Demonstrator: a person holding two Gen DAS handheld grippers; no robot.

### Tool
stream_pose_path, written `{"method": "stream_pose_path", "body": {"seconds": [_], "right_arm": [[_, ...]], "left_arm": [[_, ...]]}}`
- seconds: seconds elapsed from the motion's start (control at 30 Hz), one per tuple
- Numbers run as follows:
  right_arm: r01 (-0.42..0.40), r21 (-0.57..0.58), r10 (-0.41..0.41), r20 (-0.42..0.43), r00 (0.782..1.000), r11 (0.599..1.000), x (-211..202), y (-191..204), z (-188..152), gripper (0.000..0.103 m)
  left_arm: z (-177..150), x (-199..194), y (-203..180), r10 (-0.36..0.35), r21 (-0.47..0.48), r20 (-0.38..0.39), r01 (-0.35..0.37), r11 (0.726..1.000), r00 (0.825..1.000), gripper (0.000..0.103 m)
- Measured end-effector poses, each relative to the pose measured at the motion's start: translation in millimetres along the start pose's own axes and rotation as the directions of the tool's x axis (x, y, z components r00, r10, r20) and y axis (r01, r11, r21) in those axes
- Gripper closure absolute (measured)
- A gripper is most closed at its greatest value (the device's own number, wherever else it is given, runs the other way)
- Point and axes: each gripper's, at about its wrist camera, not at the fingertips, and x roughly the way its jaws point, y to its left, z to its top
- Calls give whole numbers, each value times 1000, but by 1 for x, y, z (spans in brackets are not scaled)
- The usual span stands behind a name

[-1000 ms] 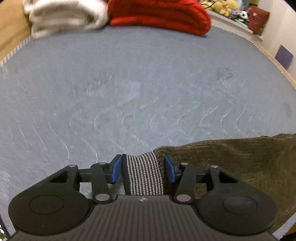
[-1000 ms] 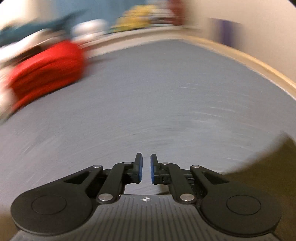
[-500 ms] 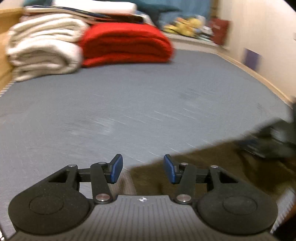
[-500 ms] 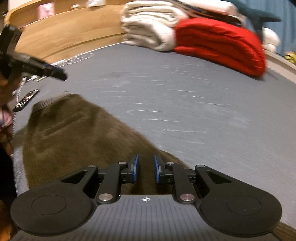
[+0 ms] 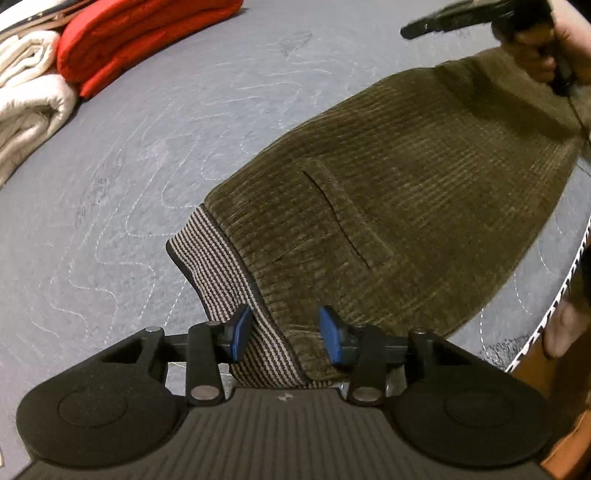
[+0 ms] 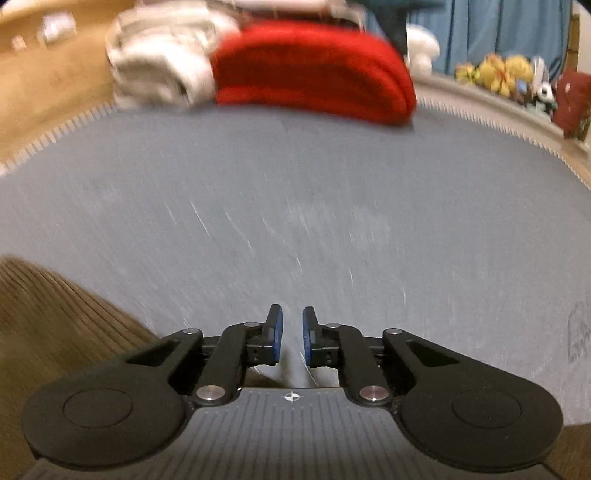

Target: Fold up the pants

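Note:
Olive corduroy pants (image 5: 388,192) lie flat on the grey quilted mat (image 5: 147,155), with a striped waistband (image 5: 218,266) at the near end. My left gripper (image 5: 283,334) is open and hangs over the waistband corner; cloth lies between its blue pads. In the left wrist view my right gripper (image 5: 436,20) shows at the top right, over the far end of the pants. In the right wrist view the right gripper (image 6: 291,332) has a narrow gap between its pads with nothing in it. The pants (image 6: 48,306) show at its lower left.
A folded red blanket (image 5: 140,33) and white towels (image 5: 26,99) are stacked at the far edge of the mat; both also show in the right wrist view, the blanket (image 6: 314,70) and the towels (image 6: 159,70). The mat's edge (image 5: 554,306) and wooden floor lie to the right.
The left gripper let go of the striped waistband, lifted, and now tilts down over the waistband corner. The right gripper swung from over the pants to face the blanket stack.

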Motion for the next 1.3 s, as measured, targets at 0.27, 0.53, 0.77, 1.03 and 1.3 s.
{"method": "stream_pose_path", "body": {"seconds": [0.27,0.53,0.77,1.03,1.3], "right_arm": [[-231,-152,224,-59,973,961,-56,2,-30,48],[-244,-231,175,-284,943,942,-100,-21,-114,46],[-150,-92,124,-243,962,984,-167,-85,-154,40],[64,92,-42,-228,973,994,-233,-195,-200,30],[451,566,-325,-314,892,690,-321,-355,-256,29]], "left_arm": [[36,-29,21,-57,-196,253,109,975,966,56],[81,3,-2,-30,-247,192,78,966,981,56],[116,0,-52,-105,-166,251,149,975,962,53],[139,-4,-145,-271,74,267,260,963,925,51],[145,-4,-165,-282,110,267,261,959,922,47]]}}
